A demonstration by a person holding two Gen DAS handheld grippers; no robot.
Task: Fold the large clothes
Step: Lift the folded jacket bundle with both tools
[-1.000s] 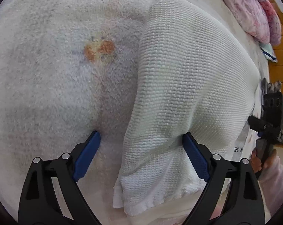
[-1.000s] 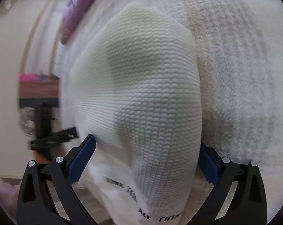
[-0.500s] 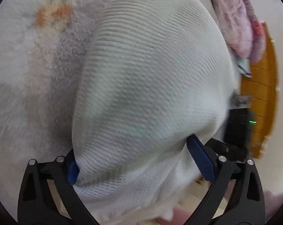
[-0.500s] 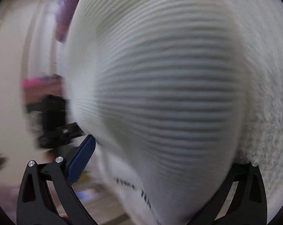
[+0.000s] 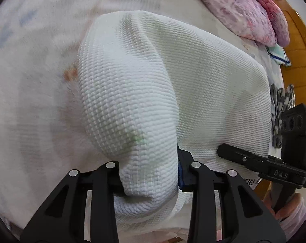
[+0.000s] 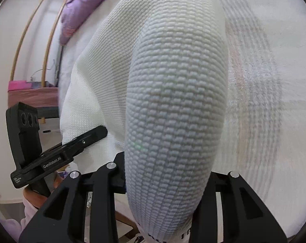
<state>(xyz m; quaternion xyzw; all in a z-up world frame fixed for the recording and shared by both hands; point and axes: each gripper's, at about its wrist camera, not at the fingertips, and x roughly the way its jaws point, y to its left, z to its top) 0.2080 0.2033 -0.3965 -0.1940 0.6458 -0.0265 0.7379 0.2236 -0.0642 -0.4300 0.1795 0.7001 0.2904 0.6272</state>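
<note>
A white waffle-knit garment (image 5: 173,93) hangs bunched between the two tools, raised off the pale fleece blanket (image 5: 31,101) that covers the bed. Black lettering runs along its lower hem, partly hidden, too cut off to read in full. One gathered fold of the knit fills the left tongs (image 5: 150,174): their jaws are closing, and the cloth is pinched between them, bulging out above and below. The right tongs (image 6: 165,180) are closing too, with a thick roll of the same knit squeezed between the fingers and swelling toward the lens. In the left wrist view the right tool shows at the right edge, its black fingers lying against the hem, a hand (image 5: 290,206) in a pale pink sleeve below it. In the right wrist view the left tool sits at the left edge, touching the cloth. Beyond the garment, a pink floral quilt (image 5: 244,8) lies at the far end of the bed beside an orange wooden headboard (image 5: 299,60). A grey patterned cloth (image 5: 280,101) lies near the bed's edge.
</note>
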